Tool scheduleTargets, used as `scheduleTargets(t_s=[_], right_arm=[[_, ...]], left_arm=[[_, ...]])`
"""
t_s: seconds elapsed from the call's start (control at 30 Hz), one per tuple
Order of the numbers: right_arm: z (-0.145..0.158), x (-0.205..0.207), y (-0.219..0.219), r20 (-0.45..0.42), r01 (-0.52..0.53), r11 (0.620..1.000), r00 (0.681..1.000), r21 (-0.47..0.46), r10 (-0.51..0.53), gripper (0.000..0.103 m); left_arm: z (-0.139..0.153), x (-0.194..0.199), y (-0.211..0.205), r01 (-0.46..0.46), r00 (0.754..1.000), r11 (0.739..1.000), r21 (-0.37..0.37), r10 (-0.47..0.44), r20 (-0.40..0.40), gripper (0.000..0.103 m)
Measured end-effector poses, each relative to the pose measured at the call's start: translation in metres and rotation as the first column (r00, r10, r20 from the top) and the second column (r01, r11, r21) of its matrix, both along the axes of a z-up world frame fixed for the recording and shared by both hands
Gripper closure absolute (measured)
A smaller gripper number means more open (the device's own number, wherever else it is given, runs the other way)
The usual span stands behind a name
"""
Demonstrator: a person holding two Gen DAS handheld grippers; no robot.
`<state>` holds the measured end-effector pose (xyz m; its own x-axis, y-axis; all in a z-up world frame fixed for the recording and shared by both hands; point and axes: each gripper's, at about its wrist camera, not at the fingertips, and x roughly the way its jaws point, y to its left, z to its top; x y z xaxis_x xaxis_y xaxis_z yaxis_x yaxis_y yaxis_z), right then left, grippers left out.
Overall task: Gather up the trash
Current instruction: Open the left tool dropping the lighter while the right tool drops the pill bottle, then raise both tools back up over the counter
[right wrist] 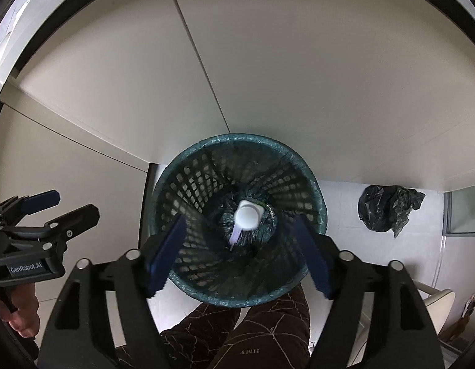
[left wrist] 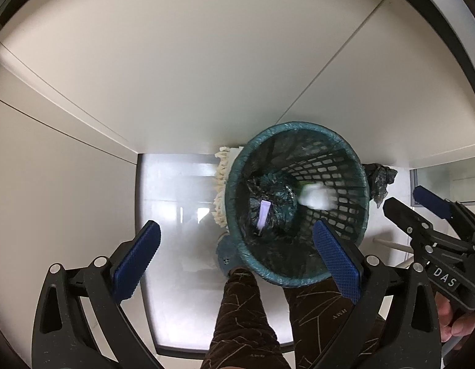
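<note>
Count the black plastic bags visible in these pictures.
2: one lines the teal mesh bin as its liner; one crumpled black bag lies on the floor right of it. Others may be hidden.

One mesh waste basket point(right wrist: 188, 184), lined with a dark bag, is seen at the centre of the right wrist view. Inside it, one white piece of trash point(right wrist: 247, 215) and one pale lilac strip point(left wrist: 264, 212) are counted. One crumpled black plastic bag point(right wrist: 388, 212) is seen on the floor at the right of that view. One cream mop head point(left wrist: 220, 181) is seen just left of the basket in the left wrist view. Two tongs are counted: the left tongs point(left wrist: 237, 256) and the right tongs point(right wrist: 237, 253). Two patterned trouser legs point(right wrist: 268, 332) are seen at the lower edge.
</note>
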<state>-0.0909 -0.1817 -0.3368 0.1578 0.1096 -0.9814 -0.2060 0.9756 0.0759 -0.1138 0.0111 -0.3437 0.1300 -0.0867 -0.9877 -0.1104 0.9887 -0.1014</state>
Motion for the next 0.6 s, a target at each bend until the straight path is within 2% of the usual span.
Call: scheduleTargets(t_s=[0.2,0.33,0.6], right_arm=[[0.012,0.001,-0.007,0.021,0.018,0.999,1.000,-0.040,-0.017,0.015],[0.029,0.002,-0.015,0.047,0.029,0.998,0.999,-0.057,-0.026,0.009],[0.080,0.011,-0.034,0.121,0.083,0.996,0.990,-0.045,-0.077,0.008]], left_arm=[[0.008,0.002,0.000,-0.010,1.000,1.000,0.006,0.010,0.013,0.006],[0.027,0.000,0.000,0.001,0.999,1.000,0.003,-0.002,0.054,0.006],[0.070,0.002,0.005,-0.005,0.993,1.000,-0.006,0.006,0.117,0.007]])
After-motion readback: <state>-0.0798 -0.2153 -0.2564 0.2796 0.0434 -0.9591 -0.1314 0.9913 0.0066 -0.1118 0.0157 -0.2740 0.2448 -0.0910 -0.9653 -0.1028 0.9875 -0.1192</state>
